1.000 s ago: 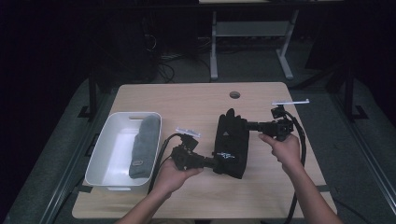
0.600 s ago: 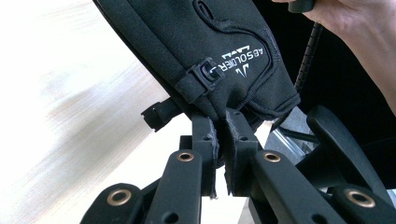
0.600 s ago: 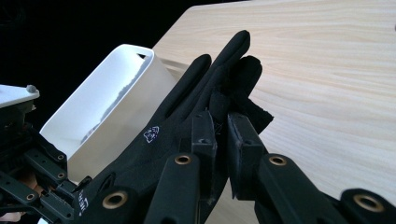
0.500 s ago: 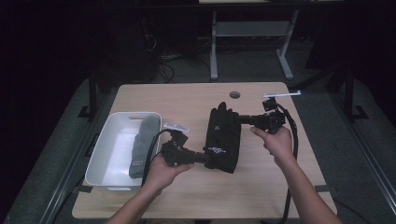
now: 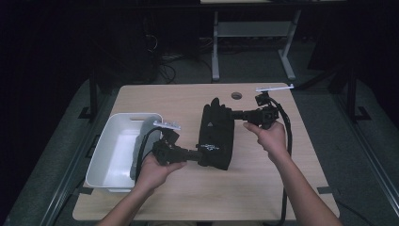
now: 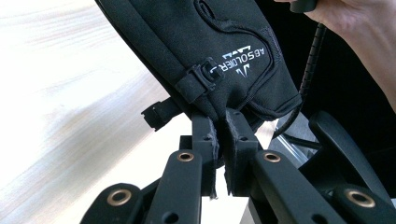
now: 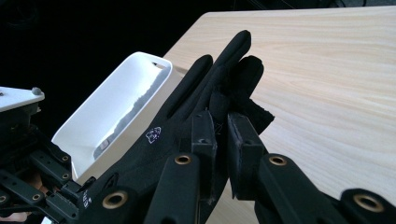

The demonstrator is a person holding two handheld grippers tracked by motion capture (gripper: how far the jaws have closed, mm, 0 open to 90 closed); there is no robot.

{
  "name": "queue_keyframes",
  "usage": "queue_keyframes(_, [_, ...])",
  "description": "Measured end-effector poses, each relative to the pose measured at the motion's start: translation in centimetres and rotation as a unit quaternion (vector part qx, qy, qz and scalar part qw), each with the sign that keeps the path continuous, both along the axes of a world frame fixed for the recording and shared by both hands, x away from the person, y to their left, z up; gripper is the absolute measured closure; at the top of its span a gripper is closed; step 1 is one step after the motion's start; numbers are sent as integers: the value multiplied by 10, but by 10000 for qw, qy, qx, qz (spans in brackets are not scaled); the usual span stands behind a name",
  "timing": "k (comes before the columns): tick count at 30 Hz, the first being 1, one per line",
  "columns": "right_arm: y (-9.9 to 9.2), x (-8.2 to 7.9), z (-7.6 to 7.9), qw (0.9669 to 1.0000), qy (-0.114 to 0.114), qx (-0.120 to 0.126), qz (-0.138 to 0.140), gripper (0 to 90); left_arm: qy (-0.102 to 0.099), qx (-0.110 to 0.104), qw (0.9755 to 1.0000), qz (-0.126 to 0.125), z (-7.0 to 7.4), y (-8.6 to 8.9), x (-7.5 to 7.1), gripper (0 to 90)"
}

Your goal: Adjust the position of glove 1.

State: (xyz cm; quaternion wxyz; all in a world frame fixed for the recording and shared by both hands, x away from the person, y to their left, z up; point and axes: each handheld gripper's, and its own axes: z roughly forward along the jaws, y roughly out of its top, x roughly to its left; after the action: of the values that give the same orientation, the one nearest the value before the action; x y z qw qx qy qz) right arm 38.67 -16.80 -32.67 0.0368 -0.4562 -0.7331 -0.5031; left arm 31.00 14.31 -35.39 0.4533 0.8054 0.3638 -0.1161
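Both tongs (image 5: 200,151) (image 5: 230,113) clamp the black glove (image 5: 216,136).

- Left gripper (image 5: 200,151): matte black body, a grey three-cornered plate on top, and a black cable looping off its side nearest the white bin (image 5: 106,160).
- Right gripper (image 5: 235,114): black, with a pale plate and a thick ribbed black cable.
- Jaws: flat black links with brass-ringed pivots and frayed dark pads.
- Forearms bare, no sleeves.
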Motion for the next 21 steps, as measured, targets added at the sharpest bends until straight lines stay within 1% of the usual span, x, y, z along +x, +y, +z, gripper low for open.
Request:
queue_keyframes(4, [5,2,2,10000,-27,-27,29,822,-5,-7,10000,63,2,5,0,843])
queue_keyframes(9, [13,6,4,9999,-32,-69,82,822,-52,14,10000,68,4,10,1,843])
queue_keyframes(21, [28,10,13,9998,-54,-61,175,822,-47,-27,9998,200,8,26,2,843])
